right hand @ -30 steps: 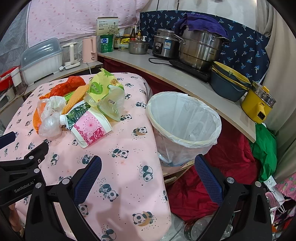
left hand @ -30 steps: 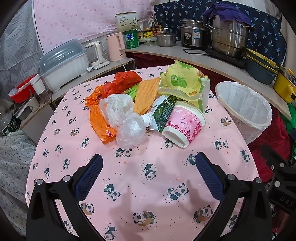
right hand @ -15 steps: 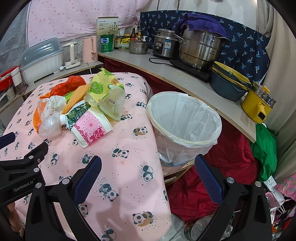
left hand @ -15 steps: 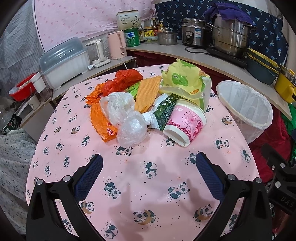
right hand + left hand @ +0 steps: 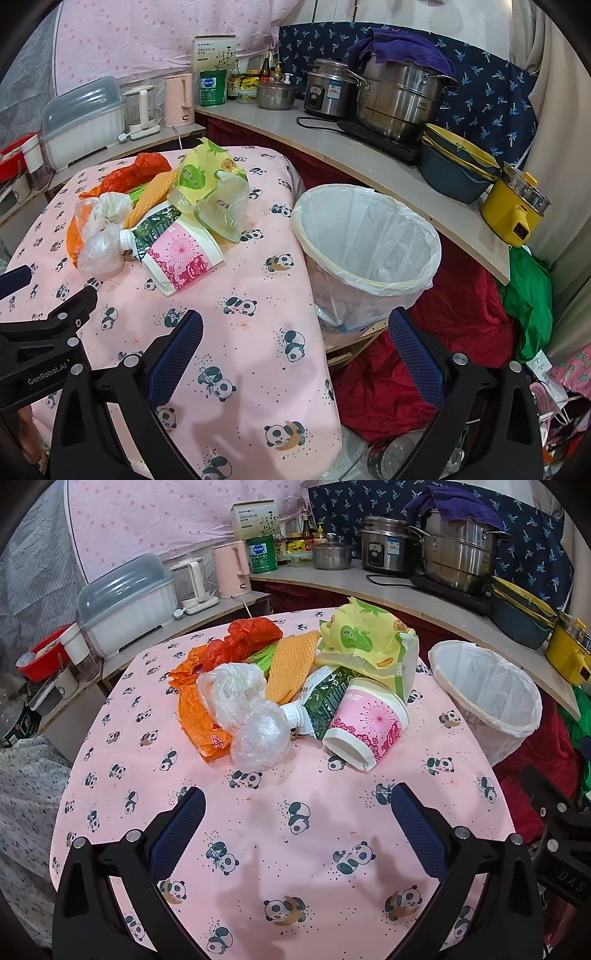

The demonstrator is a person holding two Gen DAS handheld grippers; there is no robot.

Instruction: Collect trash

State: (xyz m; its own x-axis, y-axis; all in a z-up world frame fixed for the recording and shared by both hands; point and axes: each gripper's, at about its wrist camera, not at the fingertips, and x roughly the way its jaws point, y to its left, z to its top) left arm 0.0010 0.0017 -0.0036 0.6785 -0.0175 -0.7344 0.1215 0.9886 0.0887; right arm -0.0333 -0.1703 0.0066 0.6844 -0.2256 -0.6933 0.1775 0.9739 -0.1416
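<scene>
Reading "GenRobot.AI", the left gripper (image 5: pixel 48 354) gapes empty, as does the right gripper (image 5: pixel 295 354); the trash pile (image 5: pixel 295 690) sits on the panda tablecloth (image 5: pixel 295 849) beside the lined bin (image 5: pixel 369 236).

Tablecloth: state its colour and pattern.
The tablecloth is pink with black-and-white pandas, clearest in the left wrist view.

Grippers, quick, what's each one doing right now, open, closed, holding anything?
Left gripper: open, empty, above the tablecloth.
Right gripper: open, empty, near the trash bin.
</scene>
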